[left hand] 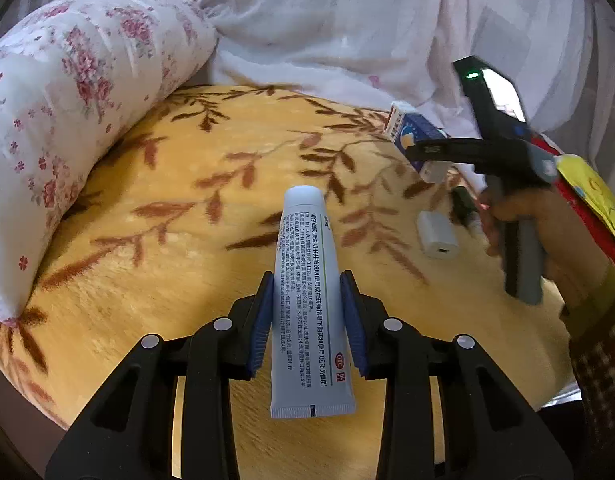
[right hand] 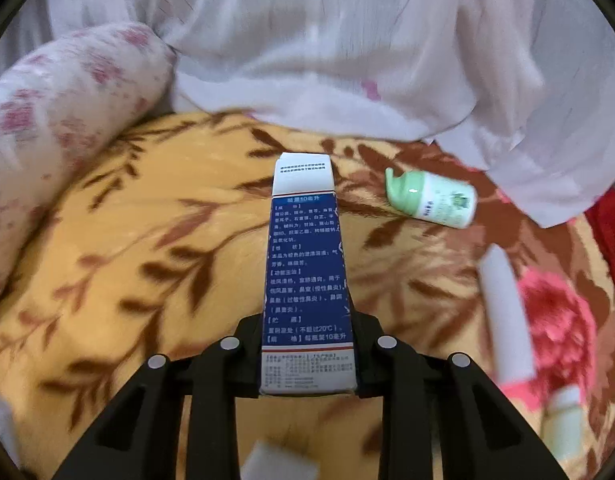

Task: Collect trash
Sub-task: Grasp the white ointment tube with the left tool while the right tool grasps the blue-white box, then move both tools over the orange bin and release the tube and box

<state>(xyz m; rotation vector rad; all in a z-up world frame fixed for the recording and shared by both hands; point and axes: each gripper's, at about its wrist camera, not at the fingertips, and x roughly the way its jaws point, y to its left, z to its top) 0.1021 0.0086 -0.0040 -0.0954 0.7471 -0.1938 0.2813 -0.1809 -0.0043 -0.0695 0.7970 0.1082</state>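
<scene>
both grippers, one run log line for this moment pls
left gripper: shut on white tube | right gripper: shut on blue box | left on blanket: green bottle

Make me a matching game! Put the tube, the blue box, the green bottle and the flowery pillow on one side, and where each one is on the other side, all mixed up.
Things:
1. white tube
2. blue box
3. green bottle
4. flowery pillow

Places:
A. lying loose on the yellow blanket
B. clamped in the left gripper
C. along the blanket's left edge
D. clamped in the right gripper

Pairs: 1-B, 2-D, 3-A, 4-C
</scene>
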